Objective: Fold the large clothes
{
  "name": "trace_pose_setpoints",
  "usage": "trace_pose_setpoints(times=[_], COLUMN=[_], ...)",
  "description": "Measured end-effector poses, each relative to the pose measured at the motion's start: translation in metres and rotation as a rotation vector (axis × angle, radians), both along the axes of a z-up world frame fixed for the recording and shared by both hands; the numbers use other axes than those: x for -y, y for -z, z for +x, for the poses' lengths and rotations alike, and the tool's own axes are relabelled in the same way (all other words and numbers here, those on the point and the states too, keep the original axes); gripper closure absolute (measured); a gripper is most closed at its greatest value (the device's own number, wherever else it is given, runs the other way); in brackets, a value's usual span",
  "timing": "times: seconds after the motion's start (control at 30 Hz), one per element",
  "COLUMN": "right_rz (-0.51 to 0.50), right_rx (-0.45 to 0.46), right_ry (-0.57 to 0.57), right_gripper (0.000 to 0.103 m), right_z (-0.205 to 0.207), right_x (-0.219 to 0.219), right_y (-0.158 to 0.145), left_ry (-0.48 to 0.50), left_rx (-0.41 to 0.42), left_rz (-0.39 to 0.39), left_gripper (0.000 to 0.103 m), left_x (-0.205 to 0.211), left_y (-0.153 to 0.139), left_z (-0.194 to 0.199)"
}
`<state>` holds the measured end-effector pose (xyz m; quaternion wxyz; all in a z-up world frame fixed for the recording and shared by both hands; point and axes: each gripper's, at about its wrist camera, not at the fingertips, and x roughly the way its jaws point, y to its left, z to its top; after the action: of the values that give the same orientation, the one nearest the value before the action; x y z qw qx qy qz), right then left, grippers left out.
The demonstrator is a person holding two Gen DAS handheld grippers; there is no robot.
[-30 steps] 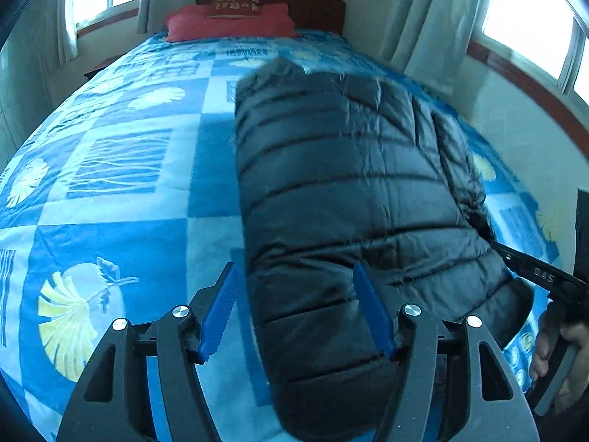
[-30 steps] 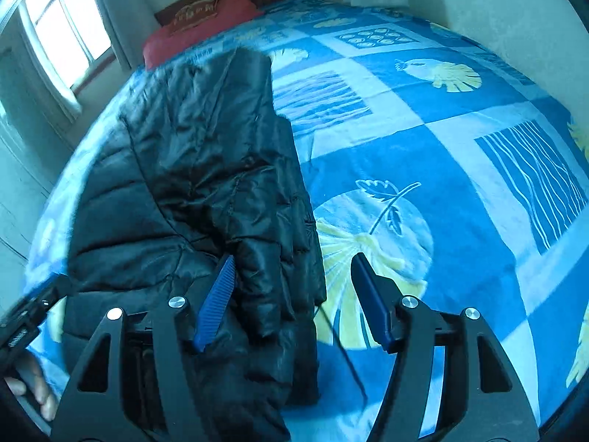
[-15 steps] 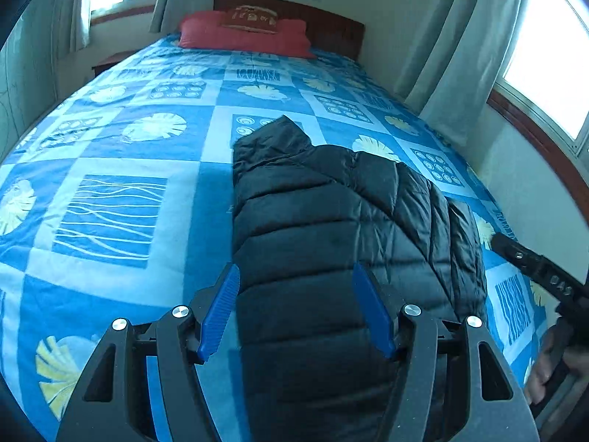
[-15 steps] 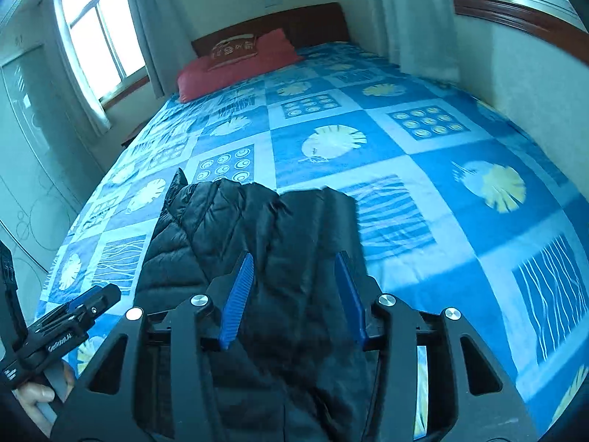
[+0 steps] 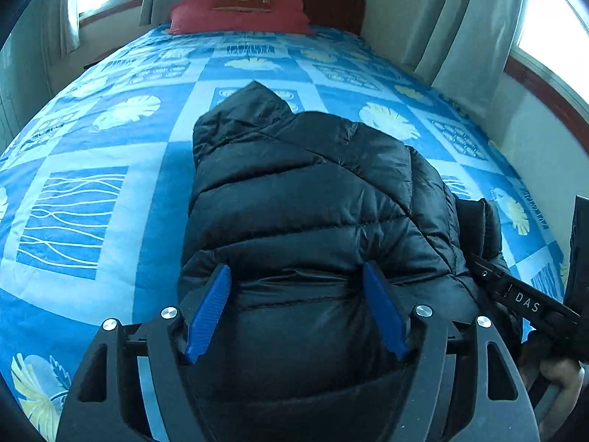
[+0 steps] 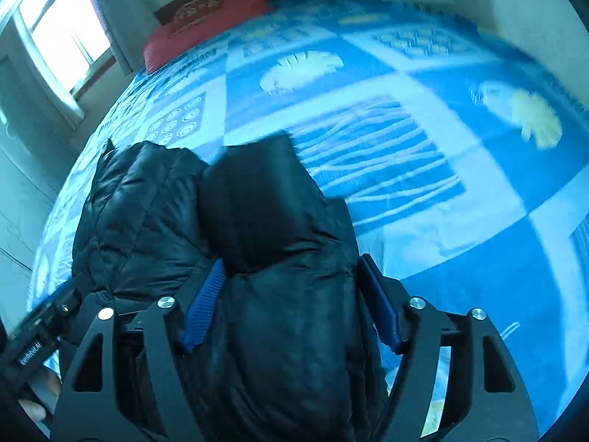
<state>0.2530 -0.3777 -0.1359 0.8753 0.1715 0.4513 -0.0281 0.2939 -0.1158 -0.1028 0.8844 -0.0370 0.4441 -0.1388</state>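
Left wrist view: black puffer jacket (image 5: 313, 213) lies lengthwise on the blue patterned bedspread (image 5: 110, 169), hood end pointing toward the red pillow (image 5: 239, 14) and dark wooden headboard (image 5: 324, 3). Left gripper (image 5: 296, 309) has its blue pads (image 5: 208, 309) spread wide apart, one either side of the jacket's near end; quilted fabric bulges up between them. Whether the pads touch the fabric is unclear. Right gripper's body (image 5: 522, 300) shows at the right edge, against the jacket's side, with a hand (image 5: 556, 379) below it. Curtains (image 5: 464, 18) hang by the windows on both sides.

Right wrist view, blurred: right gripper (image 6: 294, 302) also spread apart, blue fingers (image 6: 204, 305) flanking a folded bulk of jacket (image 6: 265, 221) that fills the gap. Jacket sits on the bedspread (image 6: 423, 147), pillow (image 6: 206, 14) far beyond. Left gripper (image 6: 40, 328) shows at the left edge.
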Motion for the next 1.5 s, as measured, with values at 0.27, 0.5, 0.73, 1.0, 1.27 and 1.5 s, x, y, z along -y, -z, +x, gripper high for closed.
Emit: trace_pose_setpoints(times=[0.27, 0.5, 0.73, 1.0, 1.27, 1.5], right_rz=[-0.063, -0.104, -0.131, -0.109, 0.015, 0.121], right_rx=[0.022, 0.022, 0.036, 0.031, 0.035, 0.072], right_ry=[0.026, 0.031, 0.036, 0.054, 0.060, 0.050], right_gripper=[0.033, 0.033, 0.032, 0.032, 0.032, 0.030], right_z=[0.000, 0.000, -0.006, -0.012, -0.033, -0.067], right_x=[-0.007, -0.013, -0.015, -0.010, 0.001, 0.009], right_y=[0.012, 0.005, -0.004, -0.015, -0.037, -0.053], left_ry=[-0.013, -0.012, -0.008, 0.002, -0.018, -0.149], left_rx=[0.002, 0.004, 0.021, 0.002, -0.044, -0.088], left_rz=[0.033, 0.057, 0.096, 0.129, 0.015, -0.150], left_gripper=[0.030, 0.030, 0.030, 0.029, 0.030, 0.030], left_x=[0.008, 0.011, 0.014, 0.017, -0.005, -0.049], left_y=[0.016, 0.016, 0.007, 0.000, -0.028, -0.035], left_z=[0.008, 0.008, 0.003, 0.004, -0.008, -0.043])
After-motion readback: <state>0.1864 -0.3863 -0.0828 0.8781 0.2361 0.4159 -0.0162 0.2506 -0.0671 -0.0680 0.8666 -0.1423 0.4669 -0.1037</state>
